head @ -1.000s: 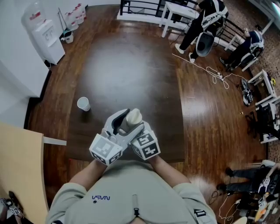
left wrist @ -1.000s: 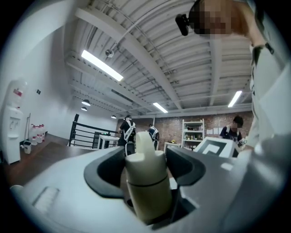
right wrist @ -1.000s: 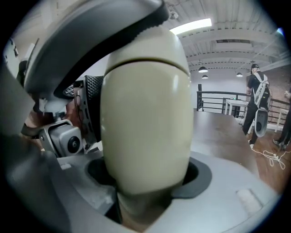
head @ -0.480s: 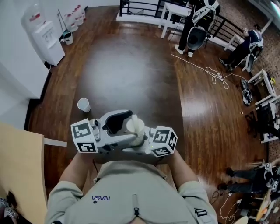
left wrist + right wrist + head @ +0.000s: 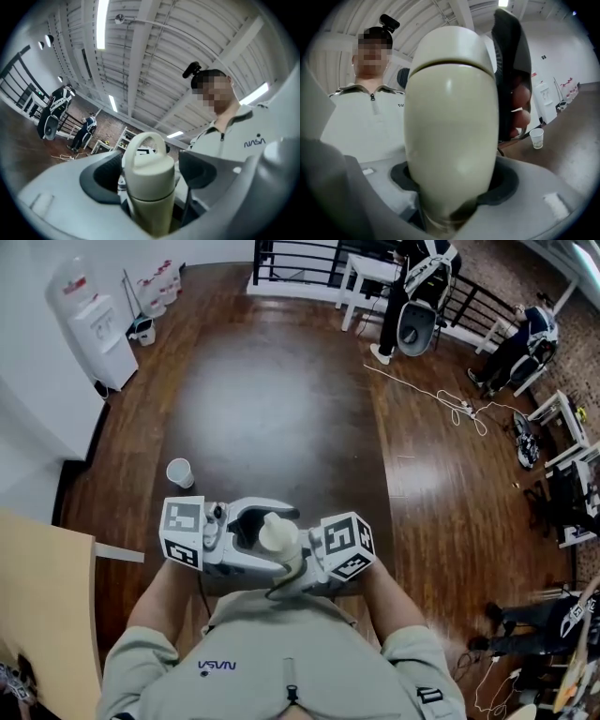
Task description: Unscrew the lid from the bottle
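Both tongs have swung round since a second ago: they pointed away from the body side by side, and now they face each other across the chest, marker cubes well apart.

- Left tongs (image 5: 149,177): wide, jaws just been opening. The lid (image 5: 150,164) stands between the pads (image 5: 99,180) with a gap on each side, so nothing is gripped.
- Right tongs (image 5: 452,187): clamped on the bottle (image 5: 450,117), low on its body, a pad pressing on either side.
- Bottle is held in the air over the near edge of the table (image 5: 281,399), close to the person. The seam under the lid looks tight, so the lid is probably still screwed on.
- Paper cup (image 5: 179,472) stands near the table's left edge, well apart from the work.

Handling, judged:
- Cream flask, looks rigid with a smooth matte skin.
- Likely steel, so some weight.
- Not fragile.
- Round body may spin in the right pads under torque, so it needs firm squeeze.
- Take the lid on its straight wall, below the loop handle (image 5: 146,140).
- That loop is thin and curved, poor purchase for flat pads.
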